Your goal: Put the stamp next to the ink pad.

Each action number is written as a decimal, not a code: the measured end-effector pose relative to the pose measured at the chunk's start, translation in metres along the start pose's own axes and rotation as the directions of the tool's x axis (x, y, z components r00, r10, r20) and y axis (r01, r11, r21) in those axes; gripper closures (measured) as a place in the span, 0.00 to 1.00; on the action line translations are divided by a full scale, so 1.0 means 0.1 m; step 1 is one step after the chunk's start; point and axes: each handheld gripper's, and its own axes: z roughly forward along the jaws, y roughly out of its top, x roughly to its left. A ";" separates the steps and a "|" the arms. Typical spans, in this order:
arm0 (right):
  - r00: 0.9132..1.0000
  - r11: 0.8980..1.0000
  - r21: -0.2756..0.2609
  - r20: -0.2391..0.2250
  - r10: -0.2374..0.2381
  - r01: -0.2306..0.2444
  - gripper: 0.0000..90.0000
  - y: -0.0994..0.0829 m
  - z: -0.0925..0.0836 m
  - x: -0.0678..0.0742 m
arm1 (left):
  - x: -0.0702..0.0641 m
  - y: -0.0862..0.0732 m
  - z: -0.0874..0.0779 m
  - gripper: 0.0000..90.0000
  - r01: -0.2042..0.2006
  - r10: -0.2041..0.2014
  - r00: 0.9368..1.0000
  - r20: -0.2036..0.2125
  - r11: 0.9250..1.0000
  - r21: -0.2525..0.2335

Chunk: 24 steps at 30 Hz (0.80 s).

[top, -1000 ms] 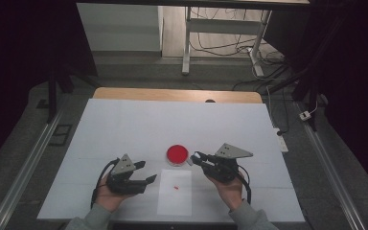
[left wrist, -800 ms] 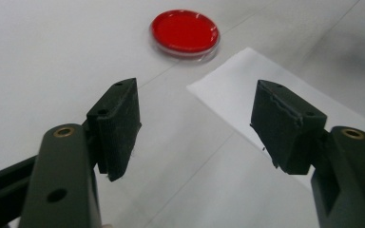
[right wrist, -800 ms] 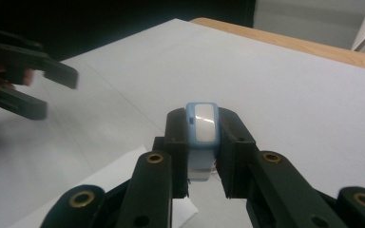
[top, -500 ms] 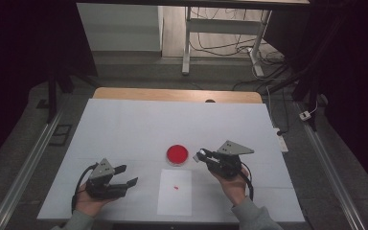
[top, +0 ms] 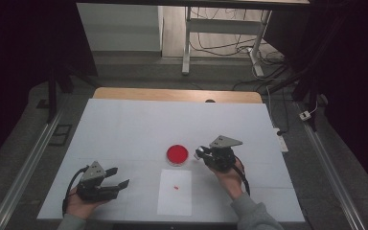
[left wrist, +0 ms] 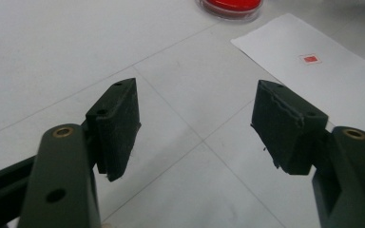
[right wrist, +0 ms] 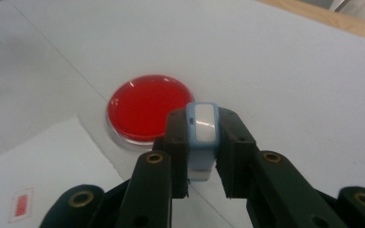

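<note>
A round red dish (top: pixel 177 154) sits mid-table, seen close in the right gripper view (right wrist: pixel 145 107). Just right of it, my right gripper (top: pixel 202 153) is shut on a small white and light-blue piece (right wrist: pixel 203 128), held a little above the table near the dish's rim. My left gripper (top: pixel 120 176) rests low at the front left, well away from the dish. It is open with nothing between its fingers (left wrist: pixel 119 123). In front of the dish lies a white paper sheet (top: pixel 174 191) bearing a small red mark (top: pixel 176 187).
White covering (top: pixel 139 129) spans the table, with a wooden edge (top: pixel 172 95) at the far side. Metal rails (top: pixel 24 167) run along both sides. Table legs and cables (top: pixel 220 43) stand on the floor beyond.
My left gripper has moved left, away from the paper sheet, staying open. My right gripper has shifted slightly by the dish, keeping its hold on the small piece.
</note>
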 end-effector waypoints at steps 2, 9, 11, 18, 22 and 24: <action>1.000 1.000 0.020 0.007 -0.002 0.002 0.83 -0.01 0.05 -0.01 | 0.02 -0.01 -0.01 0.36 0.004 -0.004 1.000 -0.010 1.000 0.000; 1.000 0.998 0.055 0.003 0.002 -0.002 0.83 -0.04 0.15 -0.03 | 0.03 -0.03 -0.01 0.37 0.008 -0.008 1.000 -0.016 1.000 0.000; 1.000 0.998 0.056 0.007 -0.001 0.001 0.83 -0.04 0.17 -0.03 | 0.02 -0.03 0.00 0.36 0.008 -0.008 1.000 -0.016 1.000 0.002; 1.000 0.999 0.054 0.004 -0.005 0.005 0.83 -0.05 0.21 -0.03 | 0.00 -0.03 0.03 0.36 0.001 -0.001 1.000 -0.015 1.000 0.013; 1.000 0.998 0.060 0.017 -0.014 0.012 0.70 -0.06 0.22 -0.03 | 0.00 -0.04 0.03 0.36 0.000 0.000 1.000 -0.014 1.000 0.015; 1.000 0.999 0.032 0.012 -0.020 0.019 0.58 -0.05 0.20 -0.04 | 0.01 -0.04 0.03 0.36 0.002 -0.002 1.000 -0.017 1.000 0.011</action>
